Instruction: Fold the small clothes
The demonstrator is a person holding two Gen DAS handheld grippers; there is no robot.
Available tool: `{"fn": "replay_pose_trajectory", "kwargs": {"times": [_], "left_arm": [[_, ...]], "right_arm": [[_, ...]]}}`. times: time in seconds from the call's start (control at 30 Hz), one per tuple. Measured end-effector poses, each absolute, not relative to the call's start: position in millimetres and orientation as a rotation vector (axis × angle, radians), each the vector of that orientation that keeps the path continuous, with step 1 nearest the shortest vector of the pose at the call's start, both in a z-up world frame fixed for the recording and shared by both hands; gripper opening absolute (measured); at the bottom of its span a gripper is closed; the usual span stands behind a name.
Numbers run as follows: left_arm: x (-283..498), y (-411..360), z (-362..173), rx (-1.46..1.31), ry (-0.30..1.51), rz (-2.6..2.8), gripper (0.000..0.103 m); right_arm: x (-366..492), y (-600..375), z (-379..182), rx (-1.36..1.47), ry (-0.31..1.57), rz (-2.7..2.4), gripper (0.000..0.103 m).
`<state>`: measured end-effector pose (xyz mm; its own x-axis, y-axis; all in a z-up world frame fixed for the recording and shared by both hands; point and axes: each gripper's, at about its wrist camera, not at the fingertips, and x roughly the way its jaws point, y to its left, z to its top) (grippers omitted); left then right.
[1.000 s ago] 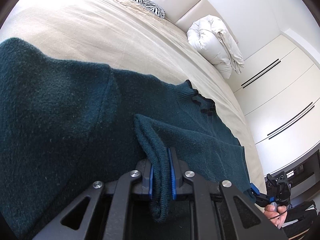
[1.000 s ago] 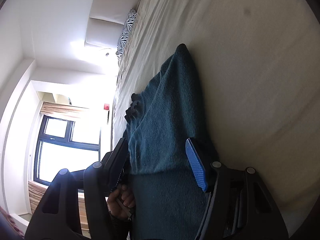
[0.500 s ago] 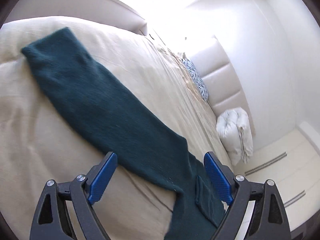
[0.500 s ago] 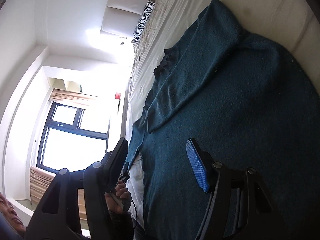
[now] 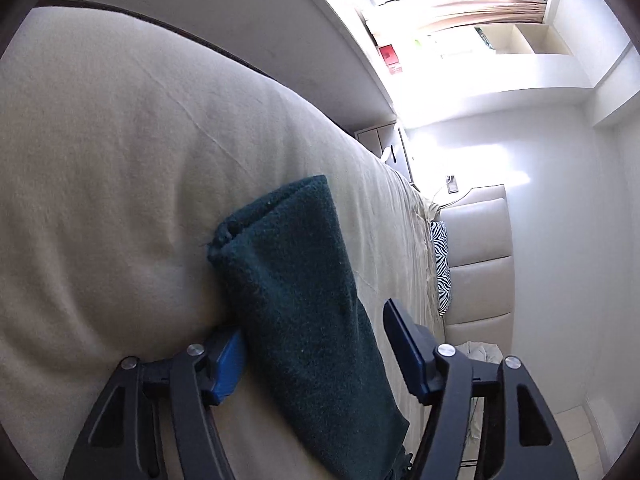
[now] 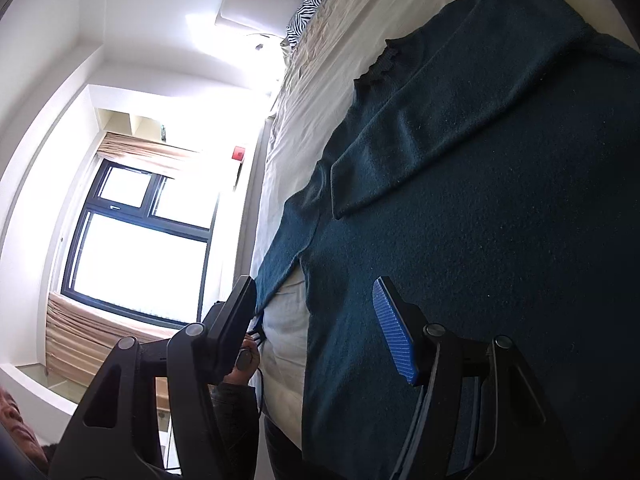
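Left wrist: left gripper [image 5: 316,354] closing around sweater sleeve [image 5: 296,296], pads not pinching yet | sweater [image 6: 500,240] flat on bed [image 5: 120,160] | right gripper [image 6: 320,320] spread, empty | risk: shallow bite, sleeve slips mid-fold

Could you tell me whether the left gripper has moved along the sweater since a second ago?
Yes. The left gripper left the folded sleeve on the body, away from the zebra pillow, and is closing around the other sleeve.

- Daylight: strong, from the black-framed window [image 6: 132,240], blown out to white.
- Glare: on the white wall [image 5: 472,152] beside it.
- Dark teal knitted sweater [image 6: 500,200]: sharp, evenly lit.
- Edges: heavy fisheye bending, black vignette corners.
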<state>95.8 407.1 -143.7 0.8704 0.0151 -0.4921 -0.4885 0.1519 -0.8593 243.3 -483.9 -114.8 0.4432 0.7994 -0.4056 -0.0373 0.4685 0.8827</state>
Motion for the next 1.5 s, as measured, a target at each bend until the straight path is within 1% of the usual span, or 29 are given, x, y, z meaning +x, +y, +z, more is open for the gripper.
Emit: {"fn": "replay_pose_trajectory", "kwargs": {"times": [0.03,0.07,0.1,0.2,0.27,0.33,0.43,0.53,0.6,0.67,0.8,0.87,0.93,1.17,1.33,1.43,1.5], "left_arm": [[100,410,-147,-1.387,0.426,0.378,0.035],[104,412,-152,-1.395,0.447,0.383,0.014],[106,415,-154,-1.398,0.462,0.387,0.008],[110,406,-139,-1.321,0.470,0.388,0.008],[124,390,-118,-1.219,0.487,0.358,0.008],[142,357,-89,-1.071,0.514,0.313,0.008],[170,289,-43,-0.801,0.550,0.215,0.008],[188,190,-16,-0.491,0.588,0.111,0.008],[196,123,-15,-0.326,0.622,0.034,0.009],[196,62,-25,-0.166,0.648,-0.018,0.009],[179,-19,-62,0.084,0.684,-0.038,0.009],[165,-37,-78,0.178,0.690,-0.026,0.009],[166,-45,-88,0.247,0.699,-0.013,0.009],[160,-60,-98,0.455,0.685,0.037,0.009],[156,-71,-104,0.506,0.693,0.046,0.010],[155,-71,-103,0.499,0.690,0.044,0.010],[155,-70,-103,0.494,0.692,0.041,0.013]], "right_arm": [[243,-485,-116,0.946,0.977,0.624,0.060],[243,-486,-116,0.950,0.977,0.623,0.061],[244,-490,-117,0.953,0.977,0.621,0.061],[247,-497,-120,0.957,0.970,0.615,0.060],[247,-501,-122,0.959,0.968,0.610,0.060],[246,-508,-126,0.967,0.975,0.607,0.060],[248,-512,-131,0.966,0.978,0.600,0.061],[251,-517,-133,0.958,0.976,0.597,0.060],[255,-520,-133,0.952,0.977,0.592,0.060],[262,-521,-133,0.940,0.982,0.587,0.060],[279,-518,-133,0.935,0.994,0.598,0.060],[289,-514,-133,0.936,1.003,0.613,0.060],[303,-508,-136,0.952,1.027,0.637,0.060],[352,-463,-162,1.019,1.167,0.706,0.060],[377,-424,-165,1.006,1.252,0.770,0.061],[388,-404,-169,0.941,1.324,0.769,0.061],[394,-389,-173,0.881,1.378,0.773,0.058]]}}
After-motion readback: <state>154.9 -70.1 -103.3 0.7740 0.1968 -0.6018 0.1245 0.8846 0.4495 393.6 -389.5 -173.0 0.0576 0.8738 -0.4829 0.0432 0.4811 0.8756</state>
